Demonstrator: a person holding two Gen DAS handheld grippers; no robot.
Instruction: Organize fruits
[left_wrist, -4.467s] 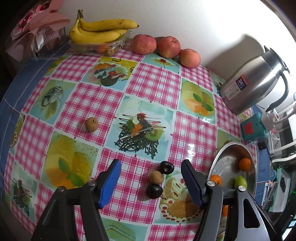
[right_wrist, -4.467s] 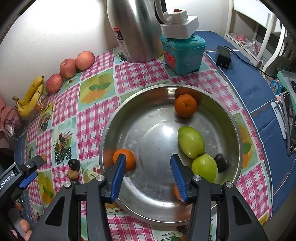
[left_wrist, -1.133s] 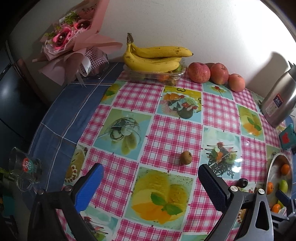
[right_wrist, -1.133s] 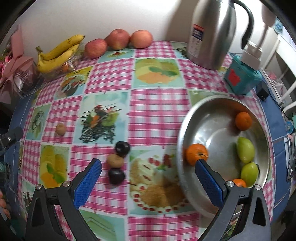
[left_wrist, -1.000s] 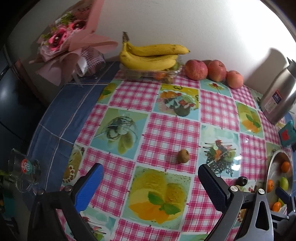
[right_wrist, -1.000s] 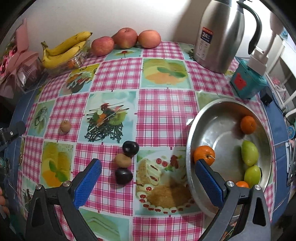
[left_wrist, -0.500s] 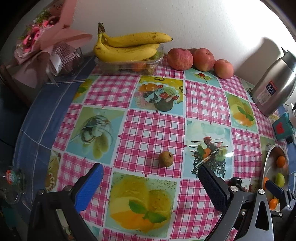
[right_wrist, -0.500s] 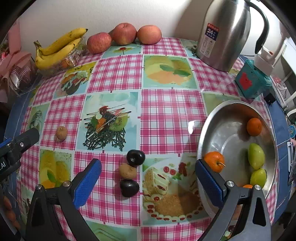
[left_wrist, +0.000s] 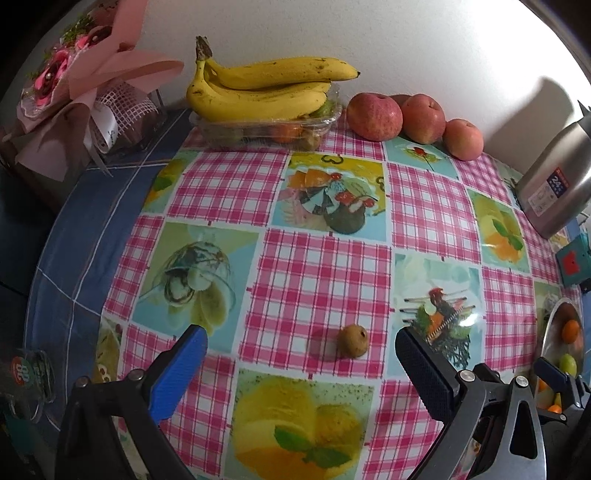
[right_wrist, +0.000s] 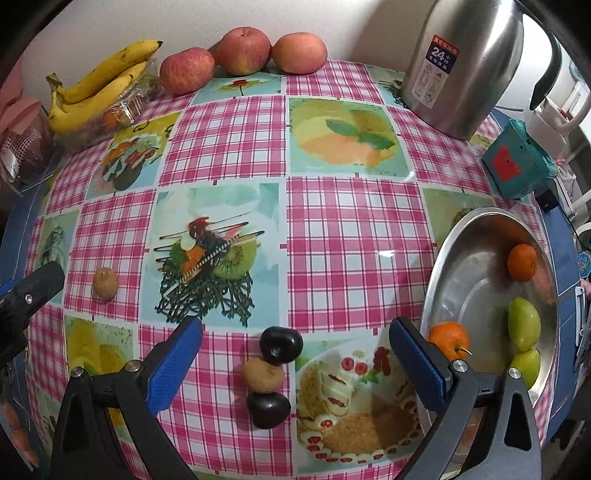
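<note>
Both jaws wide open, nothing held. Our left gripper (left_wrist: 299, 363) frames the lone brown fruit (left_wrist: 354, 340) on the table (left_wrist: 317, 266), just ahead of its tips. Our right gripper (right_wrist: 295, 363) frames the stacked trio: dark plum (right_wrist: 280, 345), brown fruit, second plum (right_wrist: 268, 410), touching in a line. Steel bowl (right_wrist: 476, 266) with oranges and green fruits sits right. We judge this the approach step; next, lower left, centre the fruit, close gently since it may roll.
</note>
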